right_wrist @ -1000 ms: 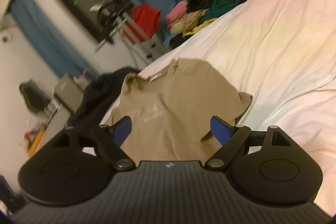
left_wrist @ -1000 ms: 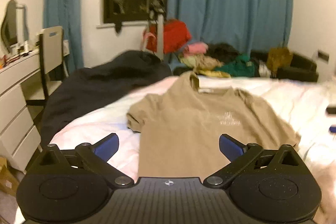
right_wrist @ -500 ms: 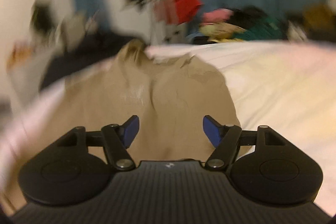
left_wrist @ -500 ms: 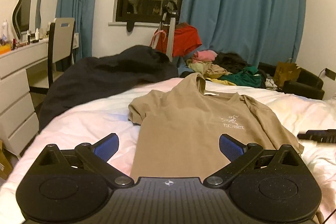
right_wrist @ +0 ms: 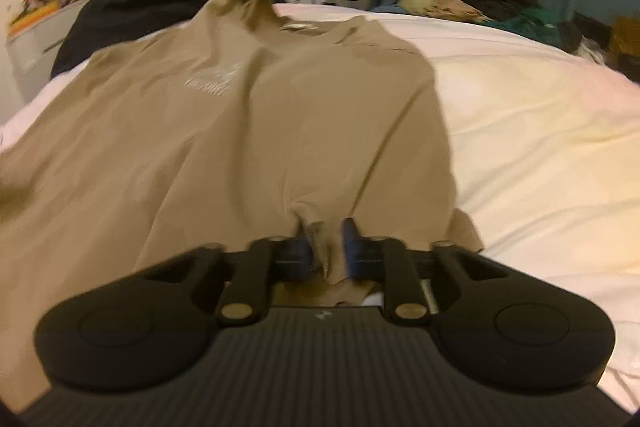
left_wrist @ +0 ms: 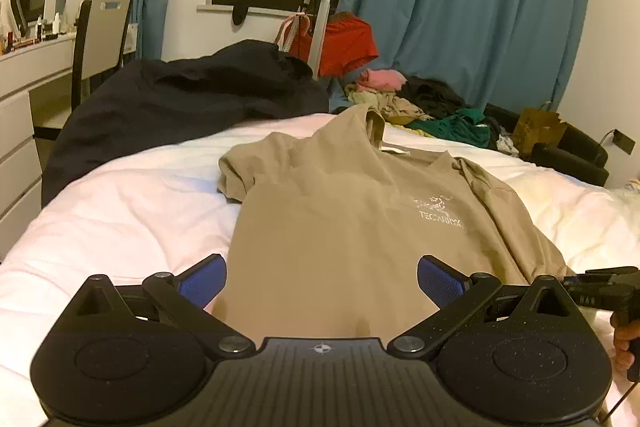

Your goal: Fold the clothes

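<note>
A tan T-shirt (left_wrist: 344,219) with a small white chest print lies face up on the white bed (left_wrist: 120,203), collar at the far end. My left gripper (left_wrist: 322,281) hovers open over the shirt's near hem, blue pads wide apart, nothing held. In the right wrist view the same T-shirt (right_wrist: 248,115) fills the middle, and my right gripper (right_wrist: 326,247) is shut on a pinched fold of its hem near the right corner. The right gripper's body (left_wrist: 604,291) shows at the right edge of the left wrist view, with a hand (left_wrist: 626,341) on its handle.
A dark garment (left_wrist: 176,107) is heaped on the bed's far left. Beyond the bed stand a pile of mixed clothes (left_wrist: 420,103), a red garment on a stand (left_wrist: 344,45), blue curtains, a window, a chair (left_wrist: 100,39) and white drawers (left_wrist: 20,131).
My right gripper swung down to the shirt's hem and closed on a fold of it. My left gripper stayed open and settled nearer the hem.
</note>
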`<state>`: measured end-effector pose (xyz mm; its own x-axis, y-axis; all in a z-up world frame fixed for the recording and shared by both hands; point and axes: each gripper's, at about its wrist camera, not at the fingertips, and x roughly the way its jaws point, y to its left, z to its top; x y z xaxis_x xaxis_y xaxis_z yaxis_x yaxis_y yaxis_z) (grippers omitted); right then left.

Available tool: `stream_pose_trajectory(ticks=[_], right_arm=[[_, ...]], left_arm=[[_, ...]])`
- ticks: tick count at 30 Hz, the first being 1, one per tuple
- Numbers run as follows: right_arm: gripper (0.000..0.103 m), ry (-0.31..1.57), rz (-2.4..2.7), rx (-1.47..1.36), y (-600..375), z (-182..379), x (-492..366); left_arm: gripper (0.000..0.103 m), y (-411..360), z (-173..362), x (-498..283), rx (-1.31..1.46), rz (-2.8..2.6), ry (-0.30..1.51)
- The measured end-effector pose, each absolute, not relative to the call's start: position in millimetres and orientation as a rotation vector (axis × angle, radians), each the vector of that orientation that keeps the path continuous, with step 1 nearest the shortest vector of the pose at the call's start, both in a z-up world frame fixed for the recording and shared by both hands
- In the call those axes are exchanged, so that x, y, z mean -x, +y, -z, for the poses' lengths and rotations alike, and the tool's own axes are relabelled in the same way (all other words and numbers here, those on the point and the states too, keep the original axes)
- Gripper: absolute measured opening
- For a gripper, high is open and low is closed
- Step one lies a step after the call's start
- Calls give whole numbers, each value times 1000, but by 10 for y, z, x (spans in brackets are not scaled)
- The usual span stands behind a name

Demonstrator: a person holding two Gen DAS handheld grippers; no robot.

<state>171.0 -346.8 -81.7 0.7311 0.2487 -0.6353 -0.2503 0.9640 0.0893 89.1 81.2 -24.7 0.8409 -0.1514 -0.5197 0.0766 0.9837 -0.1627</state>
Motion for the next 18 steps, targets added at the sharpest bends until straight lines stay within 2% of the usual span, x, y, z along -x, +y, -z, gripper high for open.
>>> stream_pose_trajectory(ticks=[5, 11, 18], right_arm=[[5, 530, -197, -140, -3704, 334, -1739], [5, 374, 146, -214, -4317, -99, -2175], [5, 434, 406, -342, -4904, 349, -2751]], left_arm=[[103, 768, 265, -923, 141, 126, 560], [103, 746, 277, -964, 134, 110, 549], [103, 780, 377, -1163, 133, 90, 567]])
